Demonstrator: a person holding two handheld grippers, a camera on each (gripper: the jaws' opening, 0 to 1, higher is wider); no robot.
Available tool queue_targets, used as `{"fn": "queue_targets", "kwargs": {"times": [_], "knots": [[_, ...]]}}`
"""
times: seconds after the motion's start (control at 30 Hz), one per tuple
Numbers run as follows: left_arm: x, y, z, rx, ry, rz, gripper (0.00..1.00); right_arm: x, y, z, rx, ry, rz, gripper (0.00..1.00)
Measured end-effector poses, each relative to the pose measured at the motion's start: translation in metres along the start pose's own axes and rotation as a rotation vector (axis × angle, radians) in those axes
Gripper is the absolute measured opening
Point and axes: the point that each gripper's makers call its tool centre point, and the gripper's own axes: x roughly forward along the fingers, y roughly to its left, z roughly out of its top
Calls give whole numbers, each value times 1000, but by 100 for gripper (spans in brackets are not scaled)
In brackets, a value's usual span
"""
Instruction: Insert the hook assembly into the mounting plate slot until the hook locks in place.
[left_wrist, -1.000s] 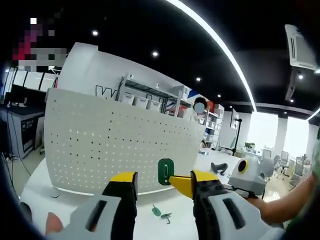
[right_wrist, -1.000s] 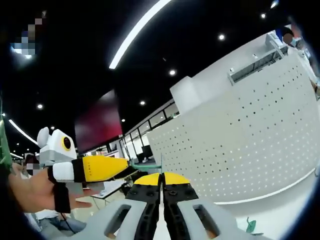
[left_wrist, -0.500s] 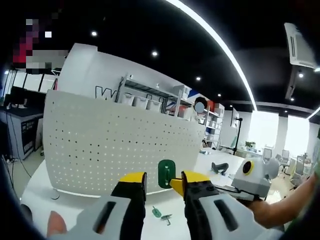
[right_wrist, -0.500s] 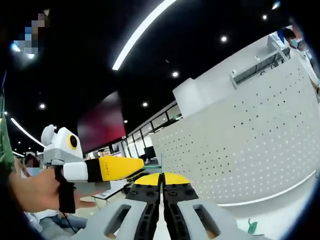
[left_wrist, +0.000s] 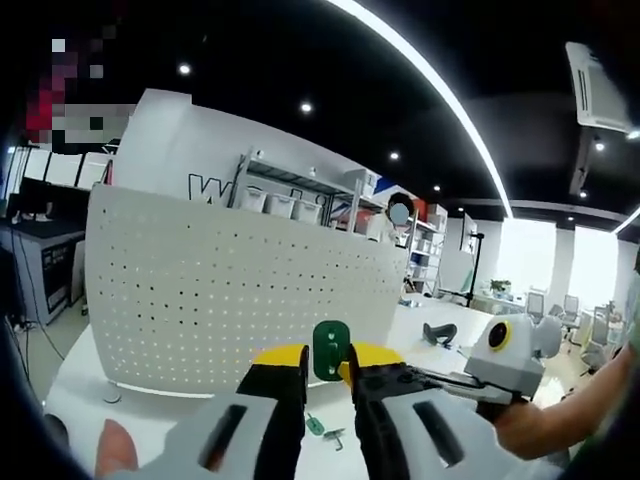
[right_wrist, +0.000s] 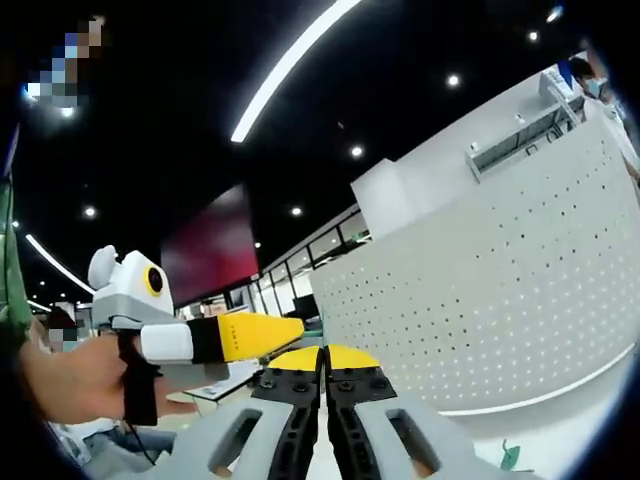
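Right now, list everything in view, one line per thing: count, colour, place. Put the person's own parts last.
Pegboard panel: one, white, upright on the table, behind both grippers.
Hook plate: one, green, between the left gripper's tips.
Hook pieces: two or so, green, lying on the table in front of the panel.
Table: one, white, under the panel.
Shelving rack: one, grey, behind the panel.
Left gripper: one, yellow-tipped, jaws nearly closed on the hook plate.
Right gripper: one, yellow-tipped, jaws shut.
Hand: one, holding the left gripper.
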Motion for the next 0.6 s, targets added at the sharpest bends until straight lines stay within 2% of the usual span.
{"fn": "queue_targets", "kwargs": {"times": [0.6], "knots": [[1, -1, 0, 20, 6, -3, 5, 2, 10, 2, -1, -14, 29, 0]]}}
